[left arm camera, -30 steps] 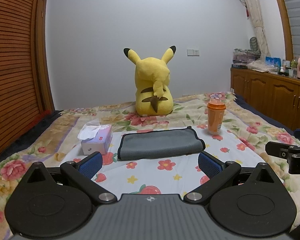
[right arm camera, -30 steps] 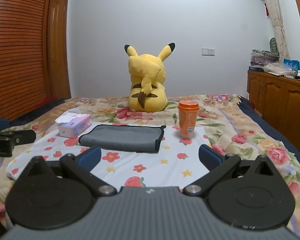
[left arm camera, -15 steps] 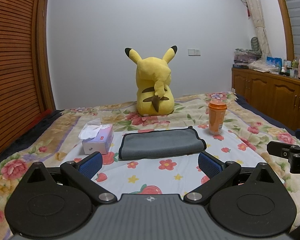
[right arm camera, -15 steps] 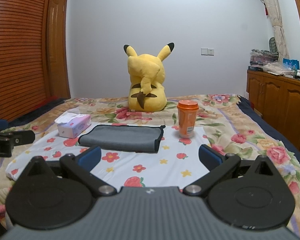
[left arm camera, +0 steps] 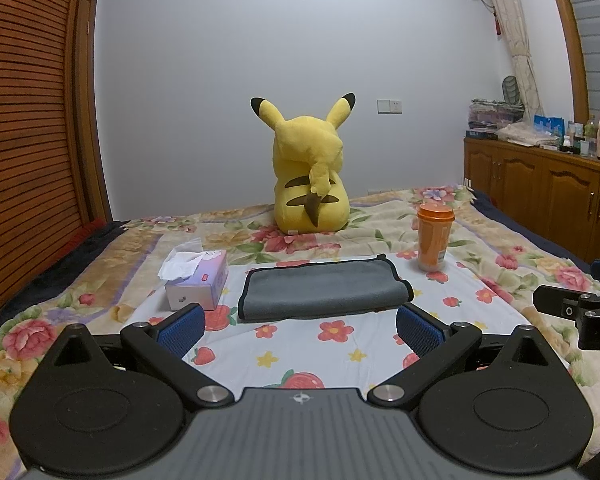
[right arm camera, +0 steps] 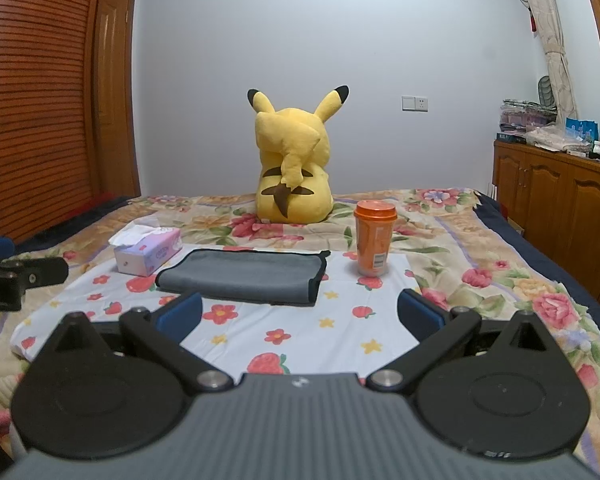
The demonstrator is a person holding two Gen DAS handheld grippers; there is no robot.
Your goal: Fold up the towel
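Observation:
A grey towel (left arm camera: 322, 290) with dark trim lies folded flat on the flowered white sheet (left arm camera: 300, 344) of the bed; it also shows in the right wrist view (right arm camera: 246, 276). My left gripper (left arm camera: 300, 326) is open and empty, held just short of the towel's near edge. My right gripper (right arm camera: 300, 314) is open and empty, in front of the towel's near right corner. Each gripper's tip shows at the edge of the other's view.
A tissue box (left arm camera: 198, 280) stands left of the towel and an orange cup (left arm camera: 434, 238) right of it. A yellow plush (left arm camera: 310, 172) sits behind. Wooden cabinets (left arm camera: 548, 188) line the right wall, a slatted wooden wall (left arm camera: 24, 120) the left.
Both grippers have drifted slightly; the scene sits a little differently in the views. The towel and other objects have not moved, and both grippers stay open.

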